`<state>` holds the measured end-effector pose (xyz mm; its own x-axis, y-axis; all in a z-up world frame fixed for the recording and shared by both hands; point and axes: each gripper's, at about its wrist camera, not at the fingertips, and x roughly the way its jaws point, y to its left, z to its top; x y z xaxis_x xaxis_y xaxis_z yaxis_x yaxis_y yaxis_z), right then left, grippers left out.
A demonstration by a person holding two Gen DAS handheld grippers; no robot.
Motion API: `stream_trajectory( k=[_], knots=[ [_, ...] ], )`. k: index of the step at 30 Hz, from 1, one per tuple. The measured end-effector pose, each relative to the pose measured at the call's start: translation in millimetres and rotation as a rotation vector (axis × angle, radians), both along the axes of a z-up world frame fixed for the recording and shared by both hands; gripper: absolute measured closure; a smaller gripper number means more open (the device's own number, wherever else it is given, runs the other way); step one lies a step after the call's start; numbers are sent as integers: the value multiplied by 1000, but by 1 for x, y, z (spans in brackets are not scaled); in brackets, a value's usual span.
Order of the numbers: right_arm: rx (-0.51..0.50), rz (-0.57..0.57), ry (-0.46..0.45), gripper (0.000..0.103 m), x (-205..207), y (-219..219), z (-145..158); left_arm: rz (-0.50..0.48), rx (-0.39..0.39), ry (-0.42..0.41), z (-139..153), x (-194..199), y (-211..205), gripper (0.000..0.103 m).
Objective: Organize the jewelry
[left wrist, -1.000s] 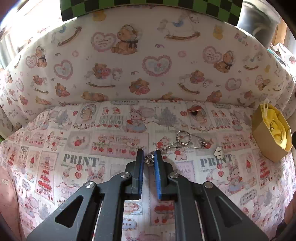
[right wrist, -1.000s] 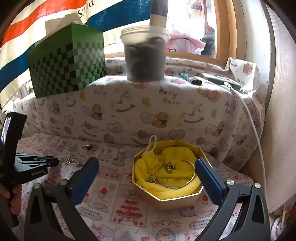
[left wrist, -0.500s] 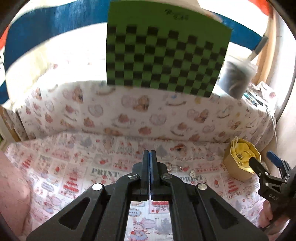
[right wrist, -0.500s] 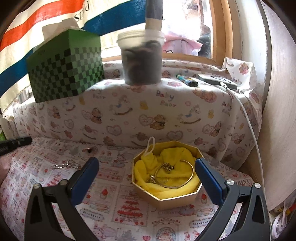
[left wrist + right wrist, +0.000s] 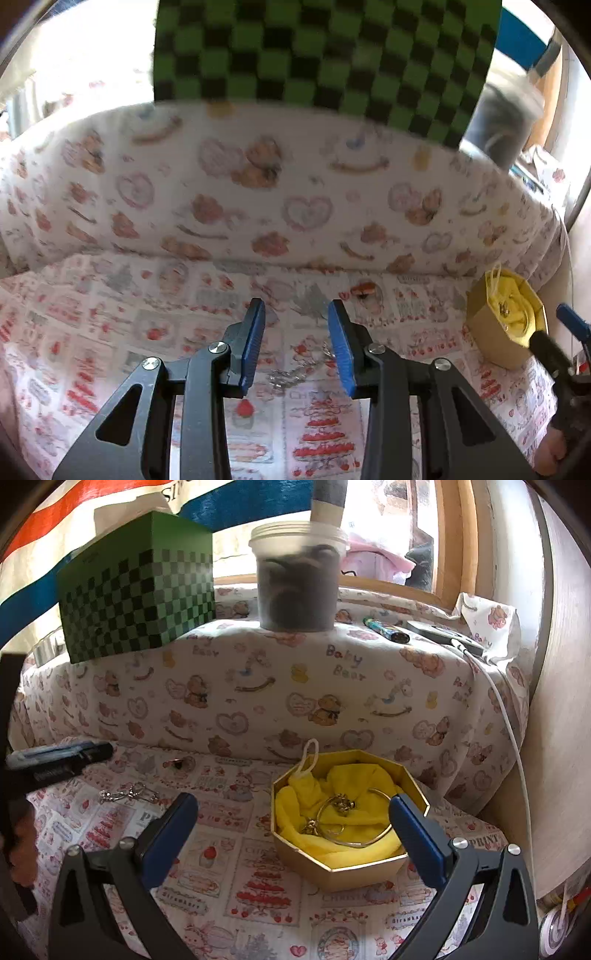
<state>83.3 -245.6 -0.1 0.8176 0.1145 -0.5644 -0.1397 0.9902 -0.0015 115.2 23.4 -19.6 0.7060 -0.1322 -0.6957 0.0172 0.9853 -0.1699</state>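
A silver chain with a ring [image 5: 295, 371] lies on the printed cloth, below and between the blue pads of my left gripper [image 5: 295, 343], which is open and empty above it. The chain also shows in the right wrist view [image 5: 127, 794], with the left gripper [image 5: 62, 755] over it. A gold octagonal box [image 5: 347, 864] lined with yellow cloth holds a gold bangle [image 5: 364, 836] and small gold pieces. My right gripper [image 5: 291, 838] is open wide and empty, its pads either side of the box's near half. A small red-brown item [image 5: 364, 288] lies near the cushion.
A bear-print cushioned ledge [image 5: 258, 686] rises behind the cloth. On it stand a green checkered box [image 5: 136, 590], a plastic tub [image 5: 297, 579], a lighter [image 5: 386, 629] and a dark device with a white cable [image 5: 495, 694]. A wooden wall [image 5: 561, 738] stands at the right.
My left gripper shut near the chain and lifted without it, then came back down and opened. The chain still lies on the cloth. The right gripper has barely moved.
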Motion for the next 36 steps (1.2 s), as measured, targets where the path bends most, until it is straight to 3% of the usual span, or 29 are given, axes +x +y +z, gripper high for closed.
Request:
stream_trajectory(
  k=[4,6,11,18,20,21,22,26,30,36],
  knots=[
    [14,-7,6,0,1,-3,1,-63,-19,6,-4,3,-10,69],
    [16,-14,10,0,2,-5,1,-87,11,11,-4,3,-17,69],
    [1,-32,5,0,2,-5,1,-99,55,77,-17,10,-29,70],
    [-6,-35,8,0,3,-5,0,-106,88,90,-23,14,-39,70],
    [-6,-35,8,0,3,-6,0,-101,106,99,-29,18,-43,74],
    [-8,-37,8,0,3,-5,0,-95,118,92,-30,18,-46,84],
    [-11,-41,7,0,4,-6,0,-101,121,91,-30,19,-49,84],
    [-7,-50,10,0,5,-8,0,-115,114,91,-33,17,-56,84],
    [-6,-54,13,0,5,-9,-1,-75,43,76,-26,14,-44,84],
    [23,-7,34,0,3,-6,0,-4,-18,-15,10,-14,-23,84]
  ],
)
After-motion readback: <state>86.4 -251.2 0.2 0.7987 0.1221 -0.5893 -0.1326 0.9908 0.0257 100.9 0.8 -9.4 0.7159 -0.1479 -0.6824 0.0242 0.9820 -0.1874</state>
